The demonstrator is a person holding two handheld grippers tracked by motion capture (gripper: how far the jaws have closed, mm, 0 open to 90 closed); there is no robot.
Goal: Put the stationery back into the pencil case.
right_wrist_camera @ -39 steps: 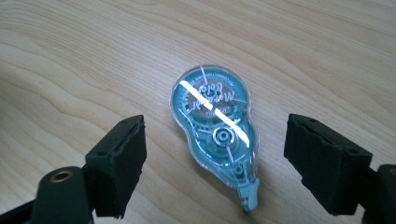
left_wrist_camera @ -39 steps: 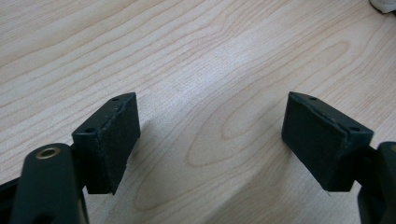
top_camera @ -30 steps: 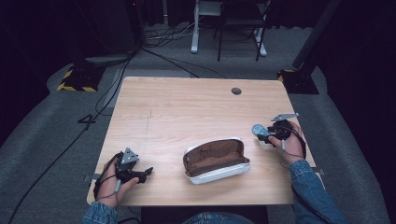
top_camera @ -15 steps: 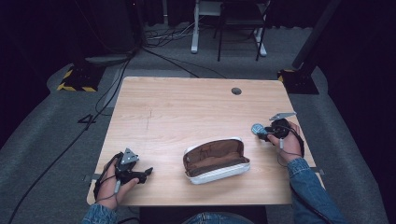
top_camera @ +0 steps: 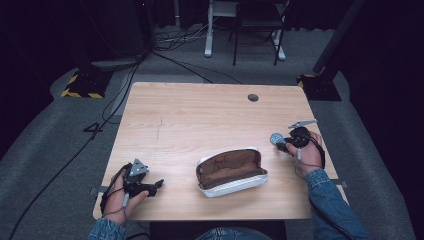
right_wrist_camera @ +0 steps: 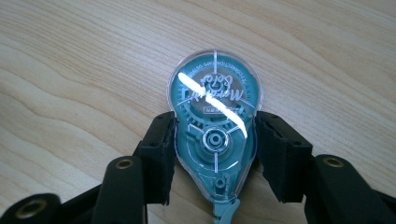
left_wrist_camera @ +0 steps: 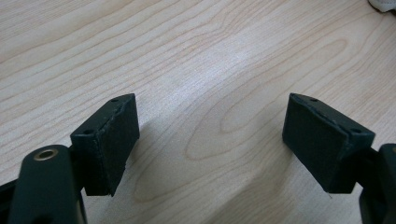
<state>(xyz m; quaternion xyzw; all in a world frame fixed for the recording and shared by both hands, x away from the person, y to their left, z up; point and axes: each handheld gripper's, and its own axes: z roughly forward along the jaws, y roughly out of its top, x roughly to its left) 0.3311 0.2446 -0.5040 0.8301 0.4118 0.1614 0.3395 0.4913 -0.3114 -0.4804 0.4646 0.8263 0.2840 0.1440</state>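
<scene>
The wooden counter point(top_camera: 200, 120) carries an open brown-lined case point(top_camera: 231, 171) near its six o'clock edge. At four o'clock from the counter's middle, the right gripper point(right_wrist_camera: 214, 154) has just been closing, and its fingers point(right_wrist_camera: 161, 149) now pinch a teal correction-tape dispenser point(right_wrist_camera: 215, 126) lying flat on the wood. At seven o'clock the left gripper point(left_wrist_camera: 210, 140) rests with fingers point(left_wrist_camera: 112, 140) spread over bare wood.

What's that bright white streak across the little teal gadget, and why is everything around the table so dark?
In the right gripper view, the streak is glare from an overhead light on the clear shell of the correction tape dispenser; the print under it is washed out. In the high view, light falls on the table while the surrounding floor stays dim and slightly soft.
</scene>
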